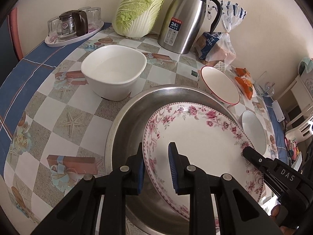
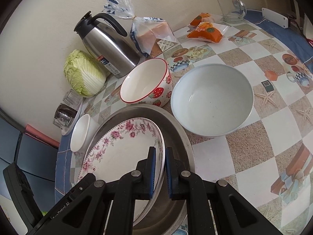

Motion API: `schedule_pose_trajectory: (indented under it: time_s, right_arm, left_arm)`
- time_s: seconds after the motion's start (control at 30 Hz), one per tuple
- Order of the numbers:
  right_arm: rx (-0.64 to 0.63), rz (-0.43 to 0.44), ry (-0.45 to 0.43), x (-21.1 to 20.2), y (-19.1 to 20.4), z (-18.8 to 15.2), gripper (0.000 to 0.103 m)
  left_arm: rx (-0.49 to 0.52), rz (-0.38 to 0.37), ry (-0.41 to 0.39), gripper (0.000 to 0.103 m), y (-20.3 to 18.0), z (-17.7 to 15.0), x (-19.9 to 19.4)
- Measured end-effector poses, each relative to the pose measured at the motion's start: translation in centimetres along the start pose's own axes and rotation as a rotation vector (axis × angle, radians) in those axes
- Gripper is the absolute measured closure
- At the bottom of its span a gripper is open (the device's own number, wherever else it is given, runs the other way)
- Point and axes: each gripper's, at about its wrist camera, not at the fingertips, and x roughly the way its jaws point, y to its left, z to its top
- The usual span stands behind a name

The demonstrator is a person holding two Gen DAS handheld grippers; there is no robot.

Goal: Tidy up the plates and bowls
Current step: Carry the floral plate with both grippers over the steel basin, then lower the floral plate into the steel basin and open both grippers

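Note:
A floral plate [image 1: 201, 137] lies tilted inside a steel basin [image 1: 125, 129]. My left gripper [image 1: 156, 156] straddles the plate's left rim with a clear gap at the inner finger, so it is open. My right gripper [image 2: 160, 160] is closed on the plate's [image 2: 121, 148] right rim inside the basin [image 2: 176, 135]; it also shows in the left wrist view [image 1: 252, 154]. A square white bowl [image 1: 113, 72], a strawberry bowl [image 1: 219, 84] and a pale round bowl [image 1: 254, 131] stand around the basin. In the right wrist view they are the white bowl [image 2: 80, 135], strawberry bowl [image 2: 146, 82] and pale bowl [image 2: 211, 99].
Along the wall stand a tray of glasses [image 1: 74, 27], a napa cabbage [image 1: 138, 9], a steel thermos [image 1: 185, 17] and a bread bag [image 1: 217, 47]. Orange snack packs [image 2: 205, 29] and a glass mug [image 2: 230, 7] lie at the far right. The table edge [image 1: 11, 90] curves left.

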Motion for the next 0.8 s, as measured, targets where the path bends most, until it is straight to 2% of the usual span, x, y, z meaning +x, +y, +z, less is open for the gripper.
schedule_pose_trajectory:
  time_s: [0.8]
  right_arm:
    - [-0.016,-0.022,0.041,1.4,0.0,-0.2,0.092]
  left_arm:
    - [-0.032,0.040,0.027,0.079,0.7,-0.3,1.7]
